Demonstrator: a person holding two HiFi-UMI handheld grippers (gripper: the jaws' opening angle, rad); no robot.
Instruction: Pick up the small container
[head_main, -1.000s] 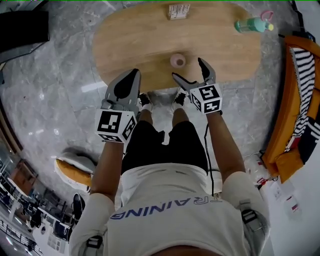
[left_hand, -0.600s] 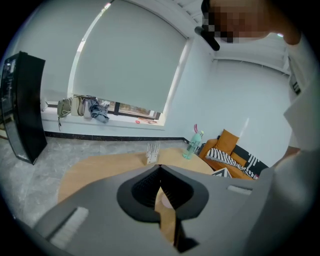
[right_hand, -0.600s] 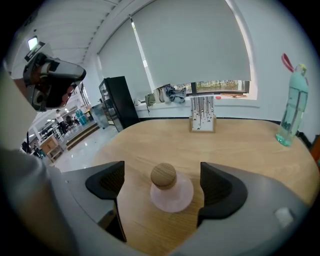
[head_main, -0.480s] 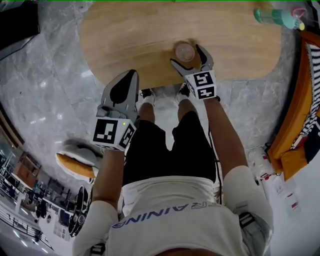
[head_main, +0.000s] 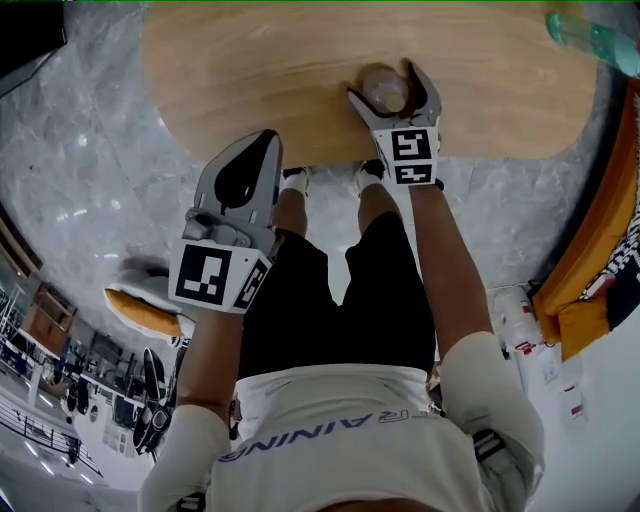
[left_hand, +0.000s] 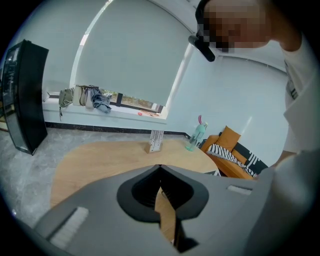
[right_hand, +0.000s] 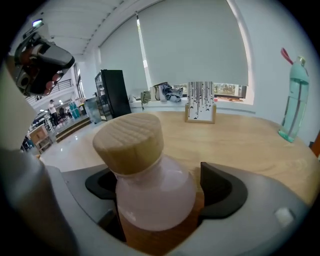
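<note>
The container (right_hand: 150, 190) stands on the table (head_main: 250, 70) by its near edge, between the spread fingers of the right gripper (head_main: 386, 90), which flank it without pressing. The reach looks done; closing and lifting remain. The left gripper (head_main: 262, 142) hangs off the table's near-left side, fingers clenched on nothing.

Your oval wooden table (head_main: 250, 70) stands on a grey marble floor (head_main: 80, 150). On it you have a small container (head_main: 384, 88) with a wooden lid near your edge. A green water bottle (right_hand: 292, 97) stands off to the right, and a striped card (right_hand: 200, 108) in a wooden stand sits farther back.
</note>
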